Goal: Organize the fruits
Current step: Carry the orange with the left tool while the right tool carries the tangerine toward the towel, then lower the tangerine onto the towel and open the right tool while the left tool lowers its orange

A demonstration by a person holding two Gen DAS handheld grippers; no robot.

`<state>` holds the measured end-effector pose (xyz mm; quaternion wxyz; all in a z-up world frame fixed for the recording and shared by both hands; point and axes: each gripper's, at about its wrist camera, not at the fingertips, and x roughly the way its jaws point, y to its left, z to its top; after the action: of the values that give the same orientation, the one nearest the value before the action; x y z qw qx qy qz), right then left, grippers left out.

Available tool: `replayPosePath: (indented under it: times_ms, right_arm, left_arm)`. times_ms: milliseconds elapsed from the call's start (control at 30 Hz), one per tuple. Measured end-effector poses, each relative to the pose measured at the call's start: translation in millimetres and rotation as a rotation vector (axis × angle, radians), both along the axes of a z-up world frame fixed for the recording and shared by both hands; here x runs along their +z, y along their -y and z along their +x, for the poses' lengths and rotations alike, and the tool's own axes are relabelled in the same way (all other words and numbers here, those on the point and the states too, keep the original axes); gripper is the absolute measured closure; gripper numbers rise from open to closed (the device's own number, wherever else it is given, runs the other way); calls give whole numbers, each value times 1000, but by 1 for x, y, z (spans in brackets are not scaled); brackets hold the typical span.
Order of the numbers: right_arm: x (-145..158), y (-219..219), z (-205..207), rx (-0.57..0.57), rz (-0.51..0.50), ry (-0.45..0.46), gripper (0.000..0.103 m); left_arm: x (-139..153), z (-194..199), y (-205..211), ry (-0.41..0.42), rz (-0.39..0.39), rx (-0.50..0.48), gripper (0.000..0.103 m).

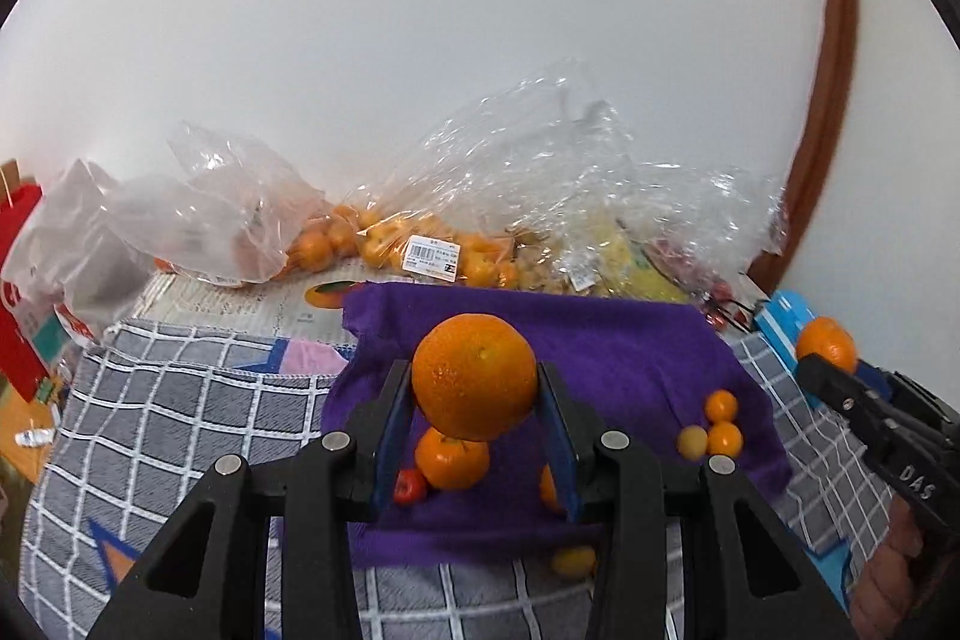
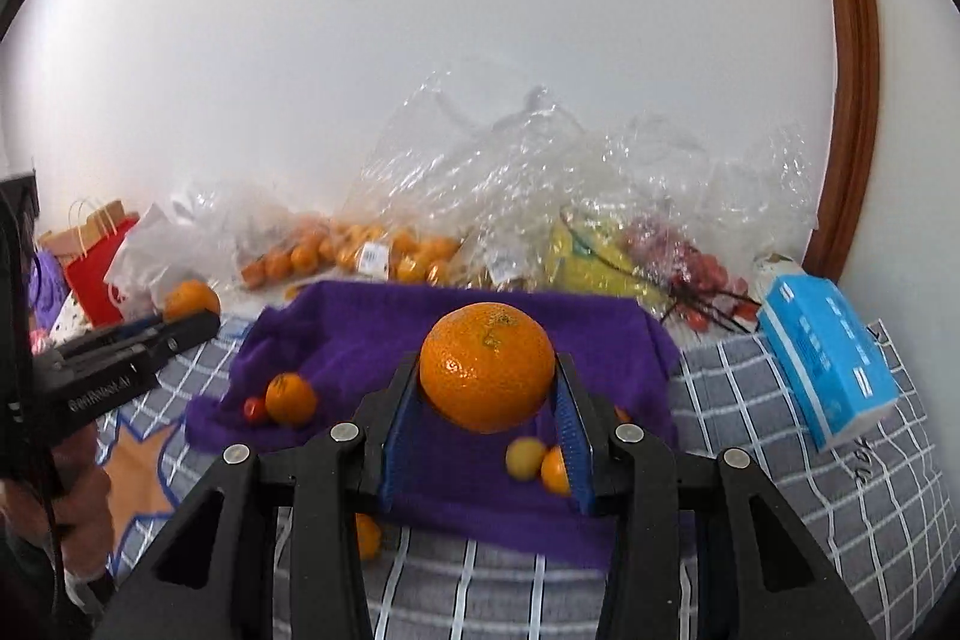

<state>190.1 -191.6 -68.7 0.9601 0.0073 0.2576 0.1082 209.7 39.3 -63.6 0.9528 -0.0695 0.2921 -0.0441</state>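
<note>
1. the left gripper (image 1: 474, 388) is pinching a large orange (image 1: 474, 376) between its blue-padded jaws, holding it in the air above the purple cloth (image 1: 600, 340)
2. the right gripper (image 2: 487, 388) is clamping a second orange (image 2: 487, 367) the same way, also lifted over the cloth
3. a smaller orange (image 1: 451, 460) and a red fruit (image 1: 410, 485) are lying on the cloth directly beneath the left gripper, touching each other
4. three small fruits, two orange (image 1: 723, 424) and one yellow (image 1: 693, 441), are sitting together near the cloth's right edge
5. a small yellow fruit (image 1: 573, 561) is resting at the cloth's near edge, by the checked grey blanket (image 1: 180, 400)
6. clear plastic bags of fruit (image 1: 432, 244) are lying against the white wall behind the cloth
7. a blue tissue pack (image 2: 825, 364) is lying on the blanket, to the right of the cloth
</note>
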Motion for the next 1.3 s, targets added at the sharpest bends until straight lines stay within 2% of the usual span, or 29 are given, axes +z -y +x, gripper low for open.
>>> replayPosePath:
  times_ms: [133, 333, 600, 767, 967, 1067, 1300]
  right_arm:
    - [-10, 0, 19, 7, 20, -8, 61]
    - [-46, 7, 38, 16, 29, -89, 61]
    - [-55, 30, 46, -50, 72, -110, 61]
    - [-56, 31, 45, -61, 56, -97, 61]
    - [-64, 22, 47, -10, 71, -125, 61]
    - [-70, 11, 48, 21, 44, -145, 61]
    - [-79, -13, 42, 107, -21, -172, 61]
  left_arm:
    - [-17, 13, -2, -4, -38, 19, 65]
    - [-36, 18, -3, -11, -18, 15, 65]
    - [-47, 21, -10, -11, -59, 10, 65]
    - [-49, 22, -17, -18, -85, 20, 65]
    - [-50, 21, -28, -21, -129, 43, 65]
    - [-51, 22, -30, -27, -143, 42, 65]
    - [-55, 23, -26, -46, -174, -21, 65]
